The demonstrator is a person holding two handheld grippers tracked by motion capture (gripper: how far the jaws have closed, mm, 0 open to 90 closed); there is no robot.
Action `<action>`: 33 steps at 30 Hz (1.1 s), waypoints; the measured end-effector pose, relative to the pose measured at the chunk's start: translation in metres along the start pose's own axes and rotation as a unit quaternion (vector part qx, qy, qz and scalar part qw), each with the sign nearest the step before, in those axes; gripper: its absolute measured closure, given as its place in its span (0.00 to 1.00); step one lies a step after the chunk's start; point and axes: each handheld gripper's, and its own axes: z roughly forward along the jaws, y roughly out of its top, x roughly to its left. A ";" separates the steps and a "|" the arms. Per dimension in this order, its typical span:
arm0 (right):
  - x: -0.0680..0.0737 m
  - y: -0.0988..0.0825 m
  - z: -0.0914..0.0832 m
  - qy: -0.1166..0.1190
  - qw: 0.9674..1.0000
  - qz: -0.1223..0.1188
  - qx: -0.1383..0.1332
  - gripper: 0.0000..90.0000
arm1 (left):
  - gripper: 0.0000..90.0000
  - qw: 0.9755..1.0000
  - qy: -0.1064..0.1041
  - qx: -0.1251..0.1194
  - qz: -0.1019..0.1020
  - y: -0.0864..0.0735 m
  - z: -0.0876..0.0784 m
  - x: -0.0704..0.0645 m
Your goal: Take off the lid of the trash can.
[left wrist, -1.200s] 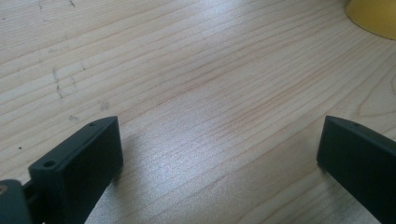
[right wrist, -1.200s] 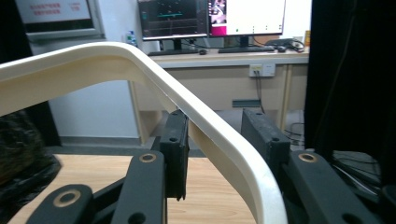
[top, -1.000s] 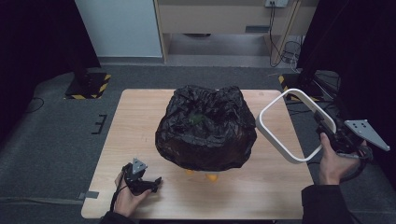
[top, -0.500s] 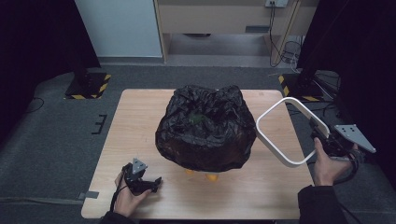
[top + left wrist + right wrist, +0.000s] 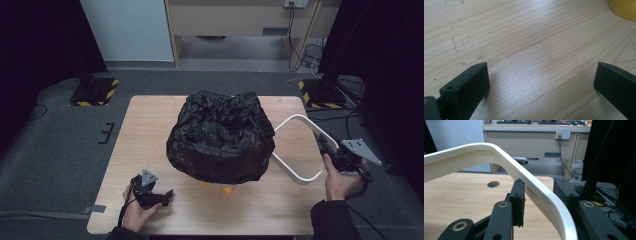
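High view has our right gripper [image 5: 330,152] clamped on the white frame [image 5: 295,150], right of the black bag [image 5: 220,137]. We should lower it level. Our left gripper [image 5: 162,195] rests released, front-left of the bag.

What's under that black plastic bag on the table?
Two small orange-yellow bits poke out below the black plastic bag, resting on the table. Whatever they belong to is covered by the bag.

Pale wooden table [image 5: 150,130] under black bag-covered bin [image 5: 220,137], centre.
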 end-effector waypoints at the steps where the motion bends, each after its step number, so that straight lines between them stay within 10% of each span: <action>1: 0.000 -0.003 0.002 0.000 1.000 -0.002 0.008 0.70 | 0.00 1.000 0.000 0.000 0.000 0.000 0.000 0.000; 33: 0.009 -0.062 0.022 0.039 0.994 -0.010 0.102 0.69 | 0.00 1.000 0.000 0.000 0.000 0.000 0.000 0.000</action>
